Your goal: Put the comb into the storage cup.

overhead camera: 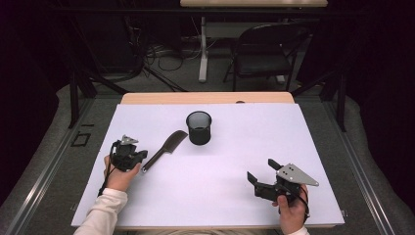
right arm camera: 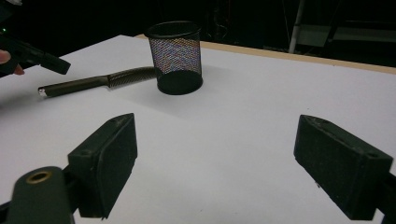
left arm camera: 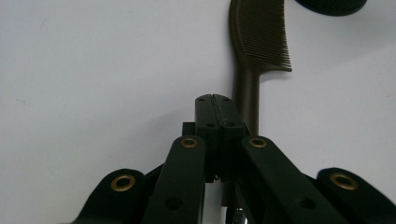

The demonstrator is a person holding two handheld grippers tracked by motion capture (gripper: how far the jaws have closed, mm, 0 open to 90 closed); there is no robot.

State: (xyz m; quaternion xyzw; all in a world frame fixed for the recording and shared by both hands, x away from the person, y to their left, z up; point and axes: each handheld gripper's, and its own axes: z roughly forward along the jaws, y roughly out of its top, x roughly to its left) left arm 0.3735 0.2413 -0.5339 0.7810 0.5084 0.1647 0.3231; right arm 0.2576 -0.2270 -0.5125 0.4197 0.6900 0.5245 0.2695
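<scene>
- High view: nearest the camera, two hands come in from the bottom edge, each holding a gripper; the right gripper (overhead camera: 259, 171) sits at the lower right of the white table (overhead camera: 235, 196) with its jaws spread wide and nothing between them; the left gripper (overhead camera: 143, 155) rests at the left, its tip just beside the handle end of a dark comb (overhead camera: 165, 149); the comb lies flat, slanting up toward a black mesh cup (overhead camera: 199, 128); the cup stands upright near the middle of the far half, close to the comb's toothed end; its inside looks dark, and I cannot tell any contents.
- Left gripper view: jaws pressed together, pinching nothing; the comb (left arm camera: 254, 51) lies just beside them, handle toward the camera; the cup's base (left arm camera: 331, 5) peeks in at the top right.
- Right gripper view: jaws wide apart over bare table; the cup (right arm camera: 176, 56) stands upright beyond them; the comb (right arm camera: 100, 81) lies to its left, its far end hidden behind the mesh.
</scene>
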